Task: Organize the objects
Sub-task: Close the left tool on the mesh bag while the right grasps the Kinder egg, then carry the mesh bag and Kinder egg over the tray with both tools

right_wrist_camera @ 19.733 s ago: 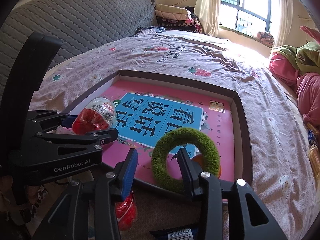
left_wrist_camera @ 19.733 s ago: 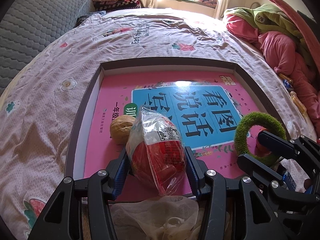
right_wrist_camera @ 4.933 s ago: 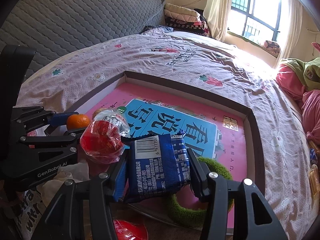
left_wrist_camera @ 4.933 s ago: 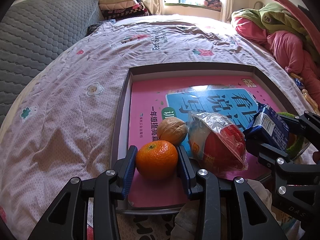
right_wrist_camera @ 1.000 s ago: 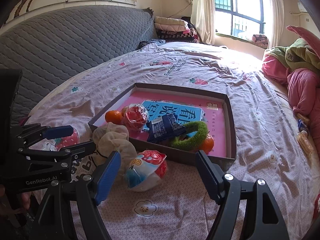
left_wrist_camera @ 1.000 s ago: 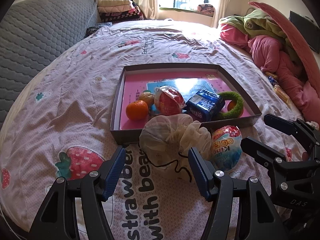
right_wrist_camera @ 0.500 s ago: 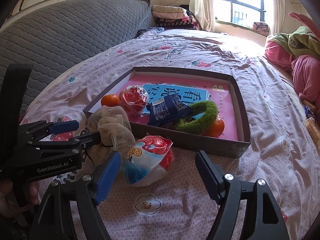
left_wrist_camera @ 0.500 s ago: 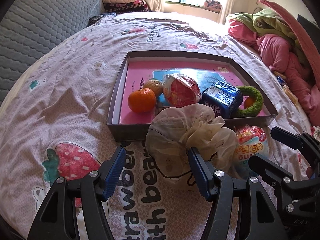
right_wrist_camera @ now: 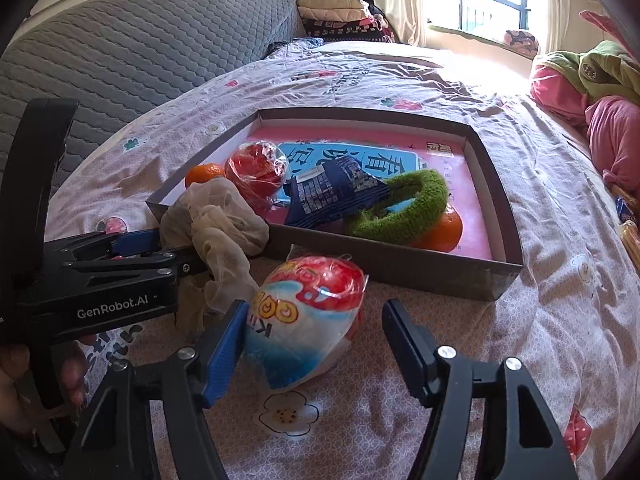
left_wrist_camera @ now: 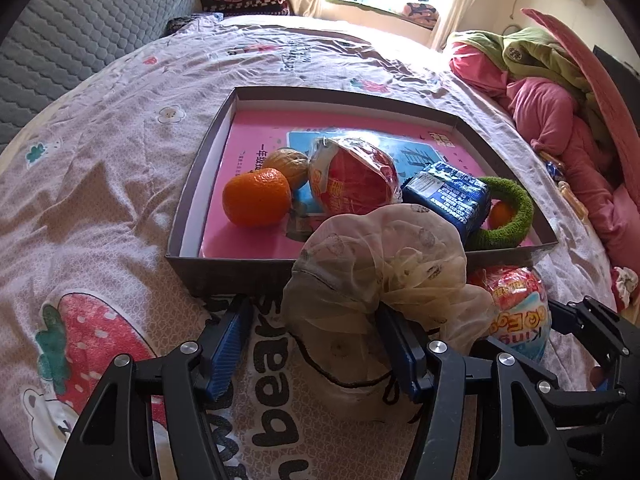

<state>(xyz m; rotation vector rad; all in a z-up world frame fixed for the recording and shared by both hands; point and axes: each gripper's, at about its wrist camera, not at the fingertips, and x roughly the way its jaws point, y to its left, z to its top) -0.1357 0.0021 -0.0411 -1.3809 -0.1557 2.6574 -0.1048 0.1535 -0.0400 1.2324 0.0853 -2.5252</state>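
A dark shallow box with a pink book at its bottom lies on the bed. In it are an orange, a walnut, a red wrapped egg toy, a blue snack pack, a green ring and a second orange. A beige mesh pouch lies on the bed before the box, between the fingers of my open left gripper. A red-and-blue egg toy lies between the fingers of my open right gripper.
The bed has a pink strawberry-print sheet. A grey quilted headboard stands at the left. Pink and green bedding is piled at the right. Folded blankets lie by the window.
Both grippers have moved forward and down toward the bed. The pouch now sits between the left fingers and the egg toy between the right fingers. The box contents have not moved.
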